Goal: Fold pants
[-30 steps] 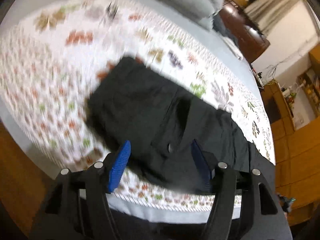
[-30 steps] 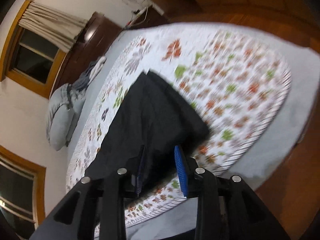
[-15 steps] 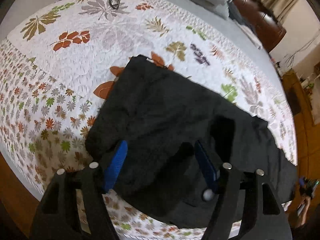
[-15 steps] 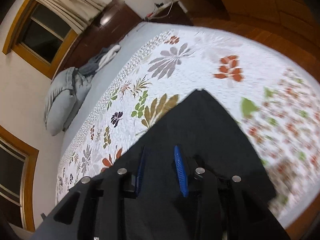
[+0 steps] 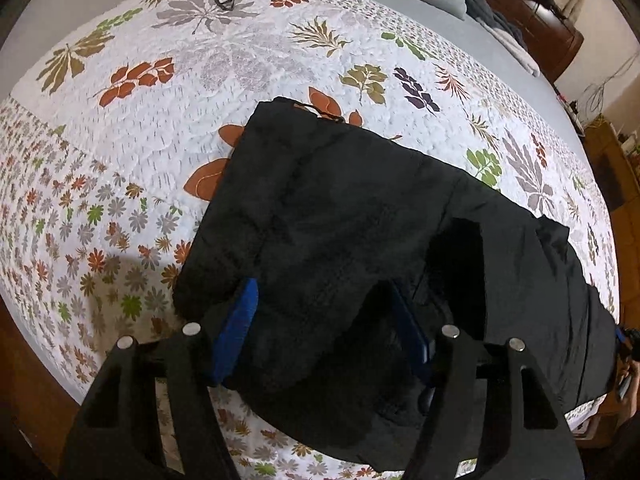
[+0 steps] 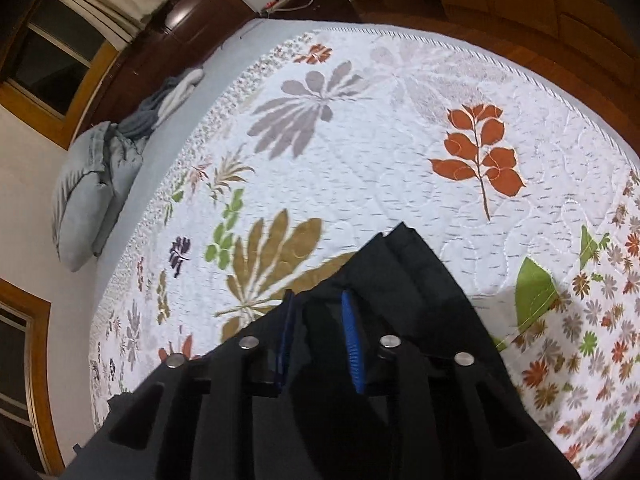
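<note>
Pants (image 5: 360,216) run long-ways left to right under the wide-open left gripper (image 5: 324,320), while the right gripper (image 6: 318,312) pinches their far-right end.

Pretty clearly a bedroom in somebody's home.

We're looking at a big bed under a white quilted bedspread printed with leaves and flowers (image 5: 168,152), a plump grey pillow (image 6: 86,196) at the head end, and crumpled grey and white clothes (image 6: 168,100) beside it. Add a dark wooden cabinet (image 6: 180,28), a wood-framed window with beige curtains (image 6: 100,0), and a wooden floor (image 6: 540,12).
</note>
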The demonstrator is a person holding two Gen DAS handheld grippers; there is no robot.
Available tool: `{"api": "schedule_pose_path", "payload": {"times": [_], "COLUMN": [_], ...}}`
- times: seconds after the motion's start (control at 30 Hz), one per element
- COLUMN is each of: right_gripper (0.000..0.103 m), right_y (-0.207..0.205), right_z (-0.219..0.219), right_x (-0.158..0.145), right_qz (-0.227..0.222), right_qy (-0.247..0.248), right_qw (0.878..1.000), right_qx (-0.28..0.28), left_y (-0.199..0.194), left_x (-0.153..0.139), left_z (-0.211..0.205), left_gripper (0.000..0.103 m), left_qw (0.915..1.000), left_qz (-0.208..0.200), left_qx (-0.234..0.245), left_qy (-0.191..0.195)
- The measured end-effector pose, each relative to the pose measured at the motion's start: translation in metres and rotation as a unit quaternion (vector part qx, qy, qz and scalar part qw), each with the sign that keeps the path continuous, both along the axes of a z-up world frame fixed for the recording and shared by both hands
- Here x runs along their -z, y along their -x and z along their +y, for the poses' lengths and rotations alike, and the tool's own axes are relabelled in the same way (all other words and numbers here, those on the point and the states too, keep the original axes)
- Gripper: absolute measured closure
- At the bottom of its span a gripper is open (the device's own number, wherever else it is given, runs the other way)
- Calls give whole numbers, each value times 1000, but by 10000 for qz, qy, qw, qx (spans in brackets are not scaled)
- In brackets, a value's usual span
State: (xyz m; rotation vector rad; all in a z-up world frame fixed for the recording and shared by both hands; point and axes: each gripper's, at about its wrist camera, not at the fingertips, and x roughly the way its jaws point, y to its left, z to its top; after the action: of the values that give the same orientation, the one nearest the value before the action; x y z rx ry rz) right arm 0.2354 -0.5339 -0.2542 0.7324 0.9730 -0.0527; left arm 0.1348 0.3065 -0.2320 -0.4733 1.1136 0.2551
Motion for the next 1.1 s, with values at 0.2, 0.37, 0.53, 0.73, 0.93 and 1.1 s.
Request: {"api": "schedule_pose_path", "payload": {"times": [0.2, 0.37, 0.53, 0.73, 0.93, 1.1], "right_gripper": [67, 58, 39, 27, 23, 23], "right_y": [14, 53, 118, 196, 225, 223], "right_z": [-4, -3, -9, -11, -13, -22], "right_x": [-11, -40, -56, -40, -7, 2], "right_qz": [-213, -519, -815, -824, -736, -866], "right_qy": [-119, -134, -392, -661, -1125, -1418], "right_qw": [9997, 9986, 9958, 9931, 9871, 9807], "right_qx": [33, -43, 134, 506, 869, 1033], "left_y": [-2, 17, 44, 68, 68, 64], "left_x": [-4, -29, -47, -34, -10, 3], "left_z": [5, 9, 24, 41, 34, 30], "left_gripper": [36, 23, 17, 17, 16, 15], "left_qw": [9999, 9976, 9935, 9873, 9851, 9811], "left_qz": [-19, -522, -829, -711, -469, -444], "left_qx": [-66, -246, -496, -829, -685, -825], "left_qy": [141, 377, 600, 1151, 1509, 1692]}}
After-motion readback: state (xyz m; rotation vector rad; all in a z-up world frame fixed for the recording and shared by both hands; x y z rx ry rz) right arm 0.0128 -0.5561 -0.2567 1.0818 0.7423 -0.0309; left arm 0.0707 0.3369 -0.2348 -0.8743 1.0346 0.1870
